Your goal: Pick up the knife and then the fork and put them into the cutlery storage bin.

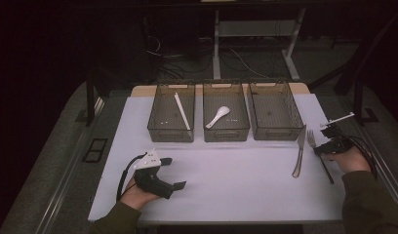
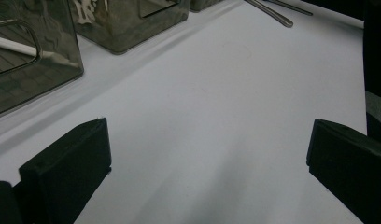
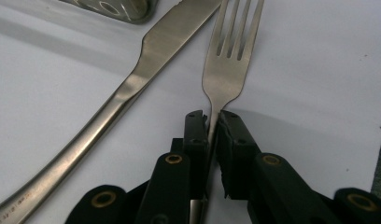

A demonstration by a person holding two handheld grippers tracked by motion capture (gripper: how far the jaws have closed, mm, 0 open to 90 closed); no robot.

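Observation:
A steel fork (image 3: 226,60) lies on the white table at the right, tines pointing away, and my right gripper (image 3: 212,122) is shut on its neck. The same fork (image 1: 312,140) and right gripper (image 1: 320,151) appear near the table's right edge in the high view. A steel knife (image 1: 300,151) lies just left of the fork (image 3: 132,88). My left gripper (image 1: 173,172) rests low at the front left, jaws wide apart over bare table (image 2: 212,135) with nothing between them.
Three dark mesh bins stand in a row at the back: the left bin (image 1: 171,131) holds a white chopstick (image 1: 182,111), the middle bin (image 1: 226,131) a white spoon (image 1: 218,117), and the right bin (image 1: 276,130) nothing. The table's white surface (image 1: 231,175) spreads between the hands.

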